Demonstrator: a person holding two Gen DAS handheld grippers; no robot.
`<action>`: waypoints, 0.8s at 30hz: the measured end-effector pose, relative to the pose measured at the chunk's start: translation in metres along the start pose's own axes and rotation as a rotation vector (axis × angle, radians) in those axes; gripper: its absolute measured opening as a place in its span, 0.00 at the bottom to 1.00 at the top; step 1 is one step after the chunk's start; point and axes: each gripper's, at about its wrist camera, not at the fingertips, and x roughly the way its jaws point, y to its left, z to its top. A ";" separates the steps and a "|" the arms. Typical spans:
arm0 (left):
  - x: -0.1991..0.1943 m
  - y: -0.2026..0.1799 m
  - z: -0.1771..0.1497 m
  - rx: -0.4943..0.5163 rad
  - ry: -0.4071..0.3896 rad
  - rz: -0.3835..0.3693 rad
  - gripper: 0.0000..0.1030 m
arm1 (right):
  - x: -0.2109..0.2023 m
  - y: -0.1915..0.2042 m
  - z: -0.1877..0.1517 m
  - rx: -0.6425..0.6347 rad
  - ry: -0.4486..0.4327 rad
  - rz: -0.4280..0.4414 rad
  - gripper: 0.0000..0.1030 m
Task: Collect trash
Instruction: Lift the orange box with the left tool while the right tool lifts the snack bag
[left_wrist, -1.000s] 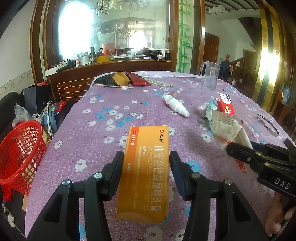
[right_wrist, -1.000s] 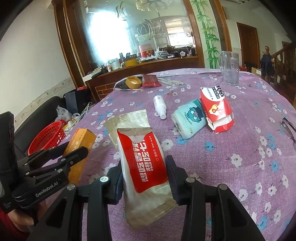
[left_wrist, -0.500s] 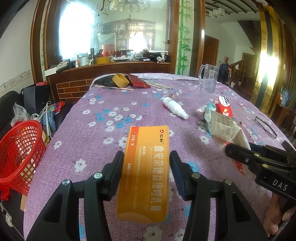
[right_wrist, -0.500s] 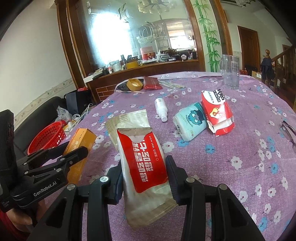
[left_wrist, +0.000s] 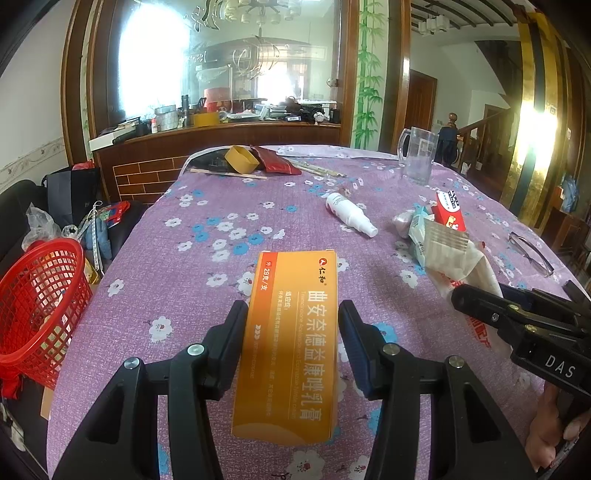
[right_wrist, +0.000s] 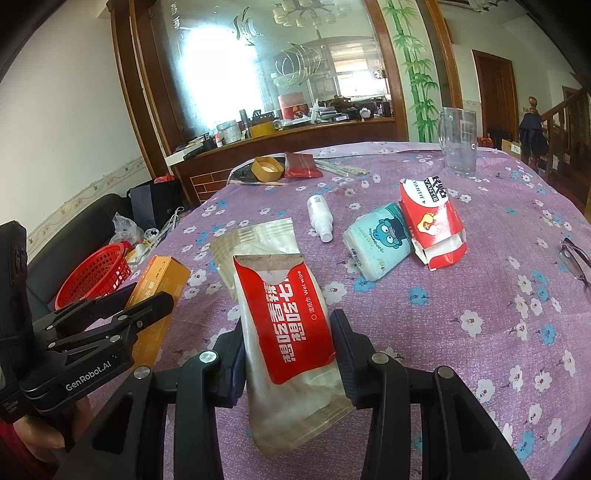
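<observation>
My left gripper (left_wrist: 291, 332) is shut on an orange medicine box (left_wrist: 291, 343), held above the purple flowered table (left_wrist: 207, 236). My right gripper (right_wrist: 288, 343) is shut on a red and white wet-wipe packet (right_wrist: 291, 332), also held above the table. Each gripper shows in the other's view, the left gripper (right_wrist: 122, 314) with the box (right_wrist: 159, 291) and the right gripper (left_wrist: 517, 317) with the packet (left_wrist: 454, 258). A red mesh basket (left_wrist: 37, 295) stands beside the table on the left, and it also shows in the right wrist view (right_wrist: 96, 273).
On the table lie a white spray bottle (right_wrist: 320, 218), a teal tissue pack (right_wrist: 376, 240), a red crumpled carton (right_wrist: 430, 225), a clear glass mug (right_wrist: 458, 146), a tape roll (right_wrist: 267, 168), a red pouch (right_wrist: 301, 166) and glasses (right_wrist: 576, 262). Bags sit by the sofa at left.
Both grippers have risen slightly with their loads; the table contents sit a little lower in both views. The grips have not changed.
</observation>
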 end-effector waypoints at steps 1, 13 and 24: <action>0.000 0.000 0.000 0.001 0.002 0.001 0.48 | 0.000 0.000 0.000 0.002 -0.003 -0.004 0.43; 0.003 -0.005 -0.002 0.018 0.014 0.026 0.48 | -0.010 -0.005 -0.003 0.031 -0.006 -0.016 0.43; -0.004 -0.004 0.010 -0.005 0.020 0.045 0.48 | -0.032 -0.012 -0.001 0.037 -0.036 -0.038 0.43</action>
